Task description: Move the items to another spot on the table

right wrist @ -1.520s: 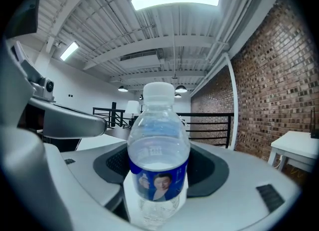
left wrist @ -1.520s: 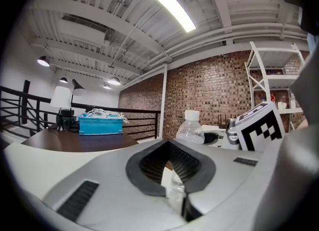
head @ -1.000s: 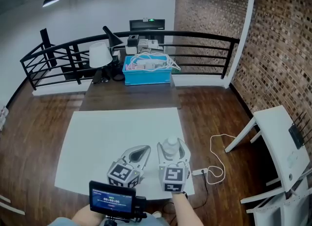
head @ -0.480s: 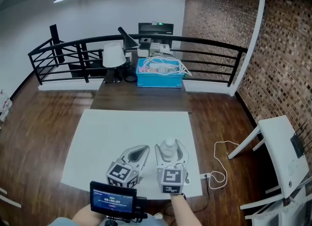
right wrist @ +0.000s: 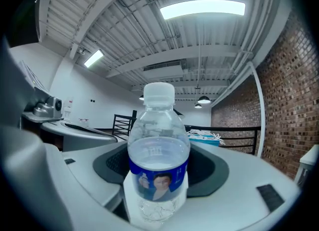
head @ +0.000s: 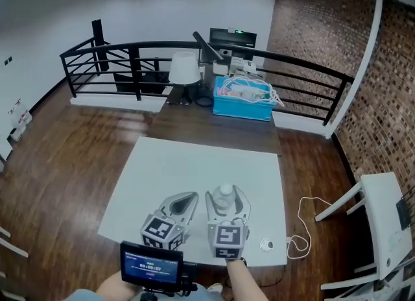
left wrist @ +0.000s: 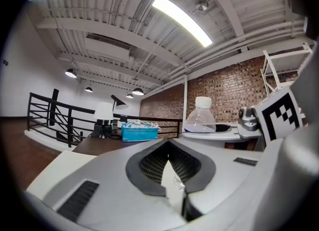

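A clear water bottle (head: 225,195) with a white cap and a blue label stands upright between the jaws of my right gripper (head: 227,202), which is shut on it. In the right gripper view the bottle (right wrist: 158,150) fills the middle and both jaws press its lower body. Just left of it is my left gripper (head: 187,201), its jaws closed together with nothing held. From the left gripper view the bottle (left wrist: 201,118) shows to the right, past the closed jaws of the left gripper (left wrist: 172,169). Both grippers hover over the front part of the white table (head: 175,167).
A small round white object (head: 266,245) lies near the table's front right corner. Behind is a dark wooden table (head: 194,124) with a blue bin (head: 243,100) of cables and a white lamp (head: 183,69). A black railing (head: 130,66) runs behind. A white cable (head: 301,225) lies on the floor.
The head view has swung, so the table and room now sit further right in the picture. Both grippers and the held bottle keep their pose, a little further left over the table.
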`<state>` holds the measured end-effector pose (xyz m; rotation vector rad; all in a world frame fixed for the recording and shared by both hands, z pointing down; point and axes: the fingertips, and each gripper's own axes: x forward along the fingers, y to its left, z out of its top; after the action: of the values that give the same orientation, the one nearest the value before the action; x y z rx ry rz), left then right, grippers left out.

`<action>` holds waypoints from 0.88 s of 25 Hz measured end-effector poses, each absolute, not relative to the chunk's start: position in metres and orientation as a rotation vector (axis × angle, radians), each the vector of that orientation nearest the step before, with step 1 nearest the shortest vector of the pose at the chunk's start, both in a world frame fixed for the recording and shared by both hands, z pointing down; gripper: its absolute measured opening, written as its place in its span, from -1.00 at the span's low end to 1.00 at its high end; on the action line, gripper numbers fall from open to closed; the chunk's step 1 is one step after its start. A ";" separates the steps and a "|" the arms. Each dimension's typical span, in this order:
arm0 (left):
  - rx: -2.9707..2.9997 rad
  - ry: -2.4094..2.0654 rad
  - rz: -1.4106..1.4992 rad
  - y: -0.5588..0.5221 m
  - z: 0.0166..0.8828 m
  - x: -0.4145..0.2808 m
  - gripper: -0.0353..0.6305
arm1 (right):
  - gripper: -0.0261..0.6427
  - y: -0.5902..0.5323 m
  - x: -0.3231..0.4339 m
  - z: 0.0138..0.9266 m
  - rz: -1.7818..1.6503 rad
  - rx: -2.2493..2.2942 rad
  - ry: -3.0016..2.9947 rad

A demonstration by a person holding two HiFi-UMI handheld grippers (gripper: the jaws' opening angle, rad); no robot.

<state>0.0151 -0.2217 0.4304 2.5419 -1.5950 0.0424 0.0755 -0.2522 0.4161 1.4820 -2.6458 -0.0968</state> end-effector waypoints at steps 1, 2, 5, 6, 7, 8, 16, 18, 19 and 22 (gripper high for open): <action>2.530 -1.611 0.038 -0.219 0.431 0.004 -0.86 | -0.05 -0.250 0.065 0.416 -0.101 1.464 -2.655; 2.518 -1.629 0.033 -0.217 0.431 -0.006 -0.86 | -0.05 -0.248 0.054 0.415 -0.101 1.445 -2.662; 2.483 -1.673 0.022 -0.209 0.432 -0.036 -0.86 | -0.05 -0.244 0.025 0.418 -0.116 1.396 -2.686; 2.475 -1.683 0.019 -0.207 0.431 -0.044 -0.86 | -0.05 -0.244 0.016 0.419 -0.124 1.385 -2.695; 2.469 -1.693 0.018 -0.205 0.431 -0.053 -0.86 | -0.05 -0.243 0.008 0.418 -0.127 1.375 -2.700; 2.464 -1.701 0.017 -0.204 0.430 -0.061 -0.86 | -0.05 -0.241 -0.001 0.417 -0.128 1.366 -2.705; 2.420 -1.786 0.022 -0.191 0.433 -0.126 -0.86 | -0.05 -0.227 -0.071 0.413 -0.118 1.274 -2.754; 2.402 -1.811 0.029 -0.186 0.434 -0.145 -0.86 | -0.05 -0.222 -0.091 0.413 -0.118 1.241 -2.767; 2.391 -1.823 0.031 -0.183 0.434 -0.155 -0.86 | -0.05 -0.219 -0.102 0.413 -0.114 1.223 -2.774; 2.350 -1.865 0.034 -0.174 0.437 -0.183 -0.86 | -0.05 -0.212 -0.132 0.417 -0.105 1.170 -2.800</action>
<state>-0.1828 -0.1737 0.4368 2.3505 -1.8652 0.0343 -0.1319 -0.2121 0.4167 1.1695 -2.8000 -0.1047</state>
